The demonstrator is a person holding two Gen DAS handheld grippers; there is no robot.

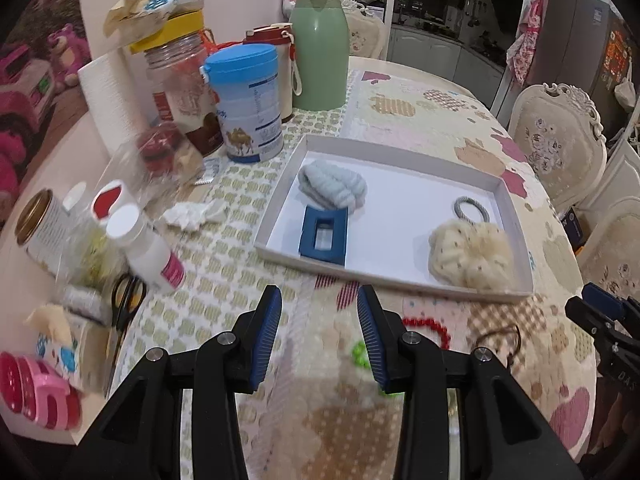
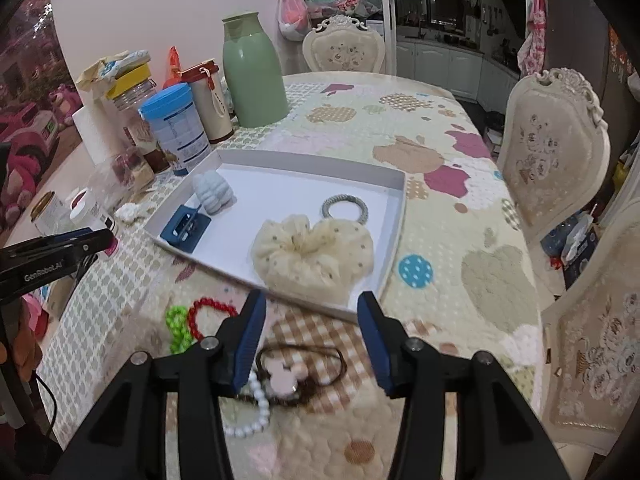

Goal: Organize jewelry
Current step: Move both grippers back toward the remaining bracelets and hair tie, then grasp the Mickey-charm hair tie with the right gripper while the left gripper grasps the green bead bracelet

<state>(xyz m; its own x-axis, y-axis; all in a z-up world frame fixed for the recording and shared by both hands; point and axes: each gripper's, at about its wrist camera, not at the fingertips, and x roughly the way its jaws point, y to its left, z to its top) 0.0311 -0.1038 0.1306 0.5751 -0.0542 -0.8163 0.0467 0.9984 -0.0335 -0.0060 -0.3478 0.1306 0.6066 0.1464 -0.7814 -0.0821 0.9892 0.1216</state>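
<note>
A white tray (image 1: 280, 176) (image 2: 394, 216) holds a light blue scrunchie (image 1: 334, 188) (image 2: 212, 194), a blue hair clip (image 1: 324, 236) (image 2: 186, 229), a grey hair tie (image 1: 472, 208) (image 2: 345, 208) and a cream scrunchie (image 1: 470, 254) (image 2: 312, 254). In front of the tray lie a red bead bracelet (image 2: 210, 314) (image 1: 428, 326), a green bead bracelet (image 2: 178, 328), a brown hair tie with a pink charm (image 2: 284, 376) and a white bead bracelet (image 2: 256, 412). My left gripper (image 1: 318, 336) is open and empty above the cloth. My right gripper (image 2: 310, 340) is open and empty above the brown hair tie.
At the left stand a green flask (image 1: 318, 44), a blue-lidded tin (image 1: 246, 104), jars, a paper roll (image 1: 106, 96), white bottles (image 1: 148, 252), scissors (image 1: 126, 300) and pink hair clips (image 1: 36, 392). Chairs (image 2: 552, 152) stand along the right edge.
</note>
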